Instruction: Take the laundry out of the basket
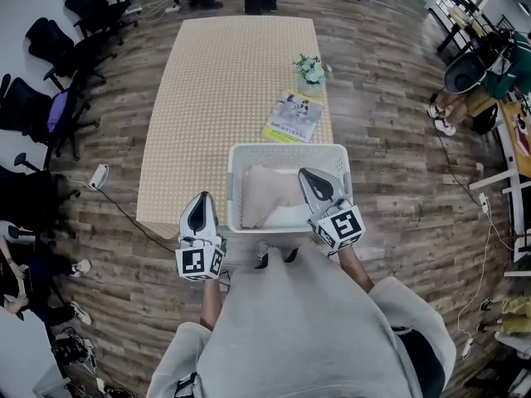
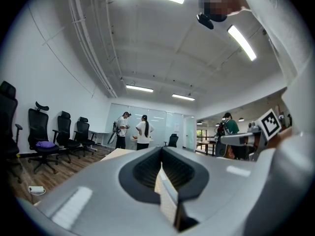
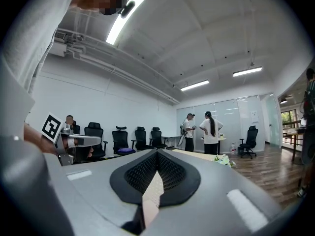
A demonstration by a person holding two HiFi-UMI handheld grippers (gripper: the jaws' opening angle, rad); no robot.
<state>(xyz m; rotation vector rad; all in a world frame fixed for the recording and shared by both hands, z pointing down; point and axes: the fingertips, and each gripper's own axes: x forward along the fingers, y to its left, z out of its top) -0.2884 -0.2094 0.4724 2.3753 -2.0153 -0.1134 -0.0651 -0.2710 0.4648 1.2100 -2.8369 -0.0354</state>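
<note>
One white basket (image 1: 286, 148) stands on the near end of the table (image 1: 224, 81), and in it lie two visible pieces of laundry: a beige fold (image 1: 265, 191) and a white piece (image 1: 292, 216) at its near right. Two hand-held grippers hover here. The right hand-held gripper (image 1: 309, 179) is over the basket's near right corner and the left hand-held gripper (image 1: 201, 201) is just left of the basket. Both have their jaws closed together and hold nothing. Farther along the table are one magazine (image 1: 292, 118) and one small pot of flowers (image 1: 311, 70). Black office chairs (image 1: 56, 44) line the left wall.
</note>
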